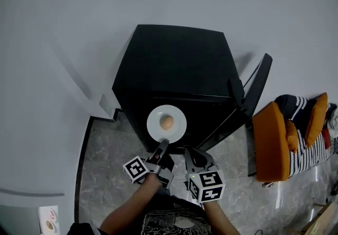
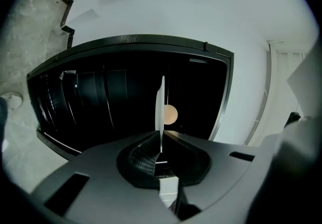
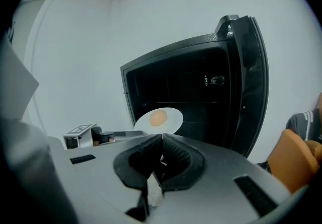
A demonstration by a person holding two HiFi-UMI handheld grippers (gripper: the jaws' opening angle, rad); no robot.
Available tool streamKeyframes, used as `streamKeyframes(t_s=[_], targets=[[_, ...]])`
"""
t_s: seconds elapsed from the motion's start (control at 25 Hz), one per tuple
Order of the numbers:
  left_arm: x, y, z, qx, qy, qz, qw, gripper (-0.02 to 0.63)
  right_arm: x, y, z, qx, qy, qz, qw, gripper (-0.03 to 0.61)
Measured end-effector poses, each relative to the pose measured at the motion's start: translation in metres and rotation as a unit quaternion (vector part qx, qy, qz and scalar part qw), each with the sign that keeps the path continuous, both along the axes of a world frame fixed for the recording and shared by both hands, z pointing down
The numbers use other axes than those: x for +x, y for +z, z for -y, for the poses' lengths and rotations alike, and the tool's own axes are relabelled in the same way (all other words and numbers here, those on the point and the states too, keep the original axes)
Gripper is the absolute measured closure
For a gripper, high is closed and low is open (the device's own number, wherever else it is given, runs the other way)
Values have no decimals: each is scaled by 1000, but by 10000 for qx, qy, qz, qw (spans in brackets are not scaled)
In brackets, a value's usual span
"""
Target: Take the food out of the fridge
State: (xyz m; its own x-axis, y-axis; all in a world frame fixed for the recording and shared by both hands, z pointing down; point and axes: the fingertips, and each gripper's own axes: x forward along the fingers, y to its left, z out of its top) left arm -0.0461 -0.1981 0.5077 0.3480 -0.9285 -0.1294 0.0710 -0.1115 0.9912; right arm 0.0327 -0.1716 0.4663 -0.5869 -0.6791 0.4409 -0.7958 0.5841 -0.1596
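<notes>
Holding a white plate (image 1: 154,129) (image 2: 160,102) (image 3: 172,124) by its near rim, left gripper (image 1: 162,145) (image 2: 161,148) has both jaws clamped on the edge; the plate is level in the head view. Round tan food item (image 1: 166,122) (image 2: 170,115) (image 3: 158,118) sits at plate centre. Plate is just in front of the black fridge (image 1: 179,65) (image 2: 110,99) (image 3: 191,84), over its open front, with the door (image 1: 257,88) (image 3: 250,82) swung out to the right. Right gripper (image 1: 188,153) (image 3: 162,142) is just right of the left one, near the plate, jaws pressed together with nothing between them. Orange cushion (image 1: 270,141) lies on the floor, far right.
</notes>
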Motion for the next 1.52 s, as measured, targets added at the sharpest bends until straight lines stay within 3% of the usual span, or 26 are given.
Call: streamKeyframes(t_s=[0.72,1.52], targets=[[5,-43,-77,171,-52,66,9998,592,-5,-15,-63,206,-142,242,9994,557],[17,-47,-130,109,-46,248,9996,591,-1,-22,-105,455,-275,353,9980,557]])
